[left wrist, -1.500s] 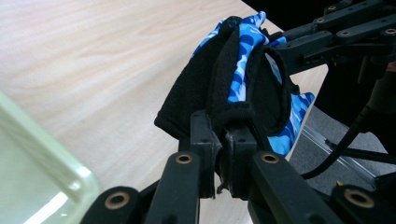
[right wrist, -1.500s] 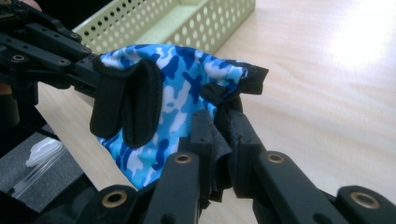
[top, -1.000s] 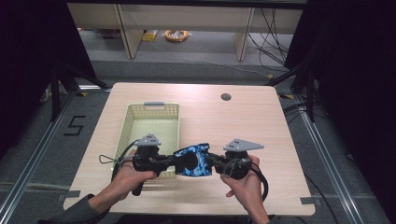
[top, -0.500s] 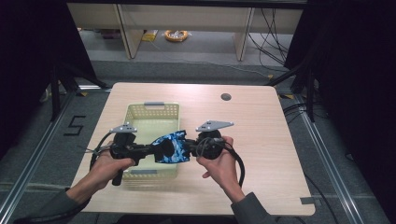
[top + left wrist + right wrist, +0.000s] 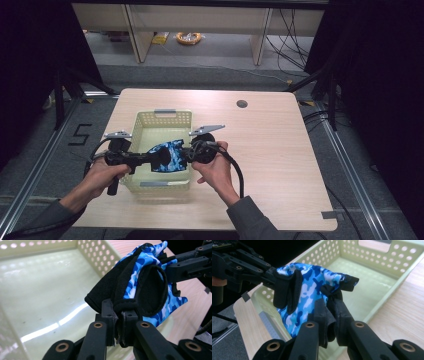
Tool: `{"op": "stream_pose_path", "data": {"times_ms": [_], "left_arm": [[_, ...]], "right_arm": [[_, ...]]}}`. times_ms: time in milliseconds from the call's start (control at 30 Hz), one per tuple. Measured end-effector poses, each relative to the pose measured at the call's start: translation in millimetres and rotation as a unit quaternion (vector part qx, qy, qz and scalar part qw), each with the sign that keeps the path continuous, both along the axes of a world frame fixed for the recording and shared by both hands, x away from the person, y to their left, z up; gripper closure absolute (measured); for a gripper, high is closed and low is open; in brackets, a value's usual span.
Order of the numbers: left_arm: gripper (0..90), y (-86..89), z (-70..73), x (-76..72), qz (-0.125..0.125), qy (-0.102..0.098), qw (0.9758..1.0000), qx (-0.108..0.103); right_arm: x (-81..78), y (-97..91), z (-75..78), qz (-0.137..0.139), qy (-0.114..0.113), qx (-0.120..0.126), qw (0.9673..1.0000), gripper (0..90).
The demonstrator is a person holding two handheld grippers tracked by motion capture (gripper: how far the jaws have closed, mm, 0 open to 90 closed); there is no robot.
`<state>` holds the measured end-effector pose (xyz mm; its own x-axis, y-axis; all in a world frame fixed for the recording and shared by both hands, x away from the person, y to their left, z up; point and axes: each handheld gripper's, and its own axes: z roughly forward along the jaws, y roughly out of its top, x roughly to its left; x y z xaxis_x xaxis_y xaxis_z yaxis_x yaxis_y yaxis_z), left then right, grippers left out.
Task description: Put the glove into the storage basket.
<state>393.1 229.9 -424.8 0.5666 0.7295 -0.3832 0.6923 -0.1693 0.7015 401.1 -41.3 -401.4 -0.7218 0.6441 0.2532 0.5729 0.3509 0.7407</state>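
One glove (image 5: 169,156), one basket (image 5: 165,119), two grippers.

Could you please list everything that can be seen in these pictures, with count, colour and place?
glove: one, blue camouflage with black, held between both grippers over the basket's near right part.
basket: one, pale yellow-green, perforated walls, on the table's left half.
table: one, light wood, with a dark round grommet near its far edge.
coil: one, yellow-orange, on the floor beyond the table.
left gripper: one, black, jaws shut on the glove's black edge, over the basket's left wall.
right gripper: one, black, jaws shut on the glove's other end, at the basket's right wall.
hands: two, left hand and right hand, each gripping a gripper's handle at the table's near side.
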Motion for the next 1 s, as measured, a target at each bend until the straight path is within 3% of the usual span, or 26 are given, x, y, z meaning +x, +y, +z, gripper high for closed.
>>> {"op": "stream_pose_path", "data": {"times_ms": [533,667,733,767,833,1000], "left_arm": [[83.3,13.9,-23.7,3.1,0.004,0.037,0.9992,0.017],[82.8,15.7,-30.6,3.2,-0.002,0.05,0.9982,0.032],[82.5,16.7,-32.2,3.7,-0.009,0.053,0.9979,0.038],[82.3,16.7,-32.6,3.8,-0.007,0.052,0.9979,0.037],[81.8,17.1,-33.4,4.6,-0.01,0.057,0.9975,0.041],[74.8,14.1,-34.2,4.3,-0.011,0.054,0.9967,0.06]], "right_arm": [[7.5,22.6,-29.2,0.001,0.031,-0.02,0.9993,82.9],[7.1,27.9,-36.4,0.007,0.036,-0.03,0.9989,82.8],[4.8,29.8,-38.5,-0.006,0.056,-0.037,0.9977,82.8],[5.7,29.5,-40.6,0.009,0.044,-0.037,0.9983,82.8],[5.5,30.5,-44.3,0.011,0.043,-0.042,0.9982,82.7],[3.2,33.3,-49.3,0.001,0.062,-0.059,0.9963,82.6]]}}
